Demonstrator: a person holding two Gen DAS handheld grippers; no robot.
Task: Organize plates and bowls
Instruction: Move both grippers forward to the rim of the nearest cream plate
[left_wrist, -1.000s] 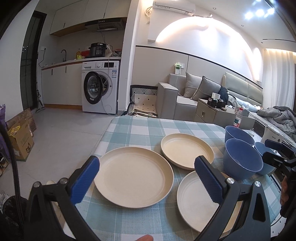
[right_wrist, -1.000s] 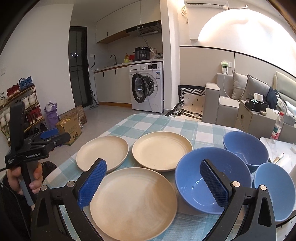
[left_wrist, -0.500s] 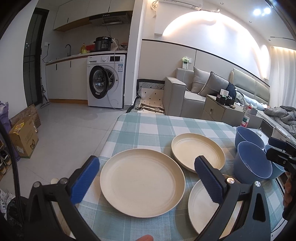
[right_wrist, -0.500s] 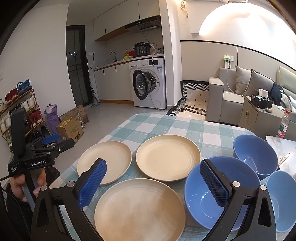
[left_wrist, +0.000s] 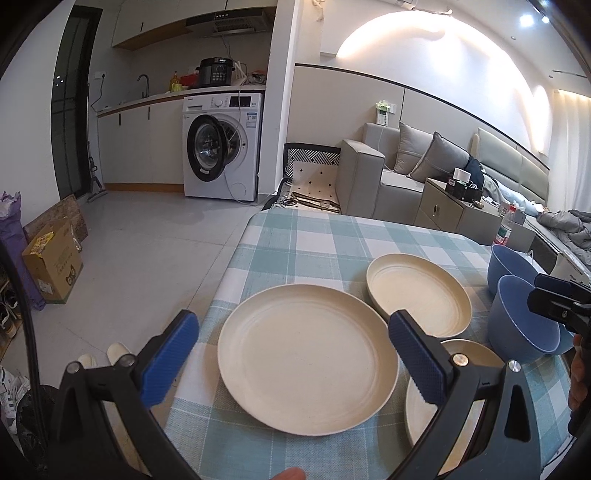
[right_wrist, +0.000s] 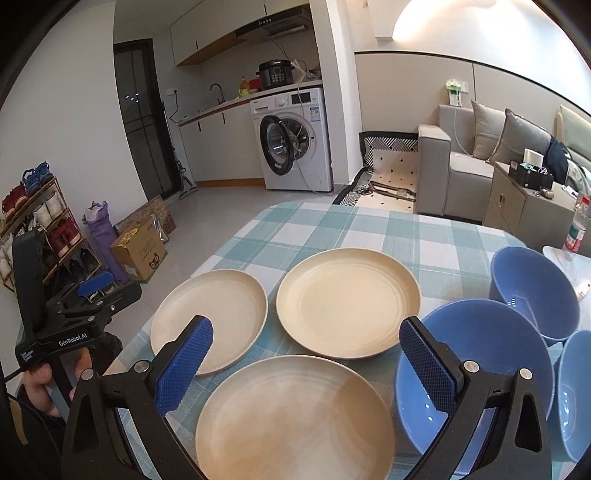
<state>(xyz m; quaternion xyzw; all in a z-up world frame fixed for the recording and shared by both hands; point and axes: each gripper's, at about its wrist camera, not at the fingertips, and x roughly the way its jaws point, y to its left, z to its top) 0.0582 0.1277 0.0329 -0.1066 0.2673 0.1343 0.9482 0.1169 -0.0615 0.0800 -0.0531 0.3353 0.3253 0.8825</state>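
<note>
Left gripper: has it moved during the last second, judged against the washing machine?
Yes. The washing machine and large plate slid rightward in its view, so the left gripper turned or shifted leftward.

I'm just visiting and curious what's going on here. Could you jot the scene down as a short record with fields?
surface: table with checked tablecloth
plates: three cream plates, side by side, unstacked; near plate, far plate, left plate
bowls: three blue bowls, clustered to the right; largest bowl
left hand-held gripper: open, empty, above the table edge
right hand-held gripper: open, empty
background: washing machine, grey sofa
</note>
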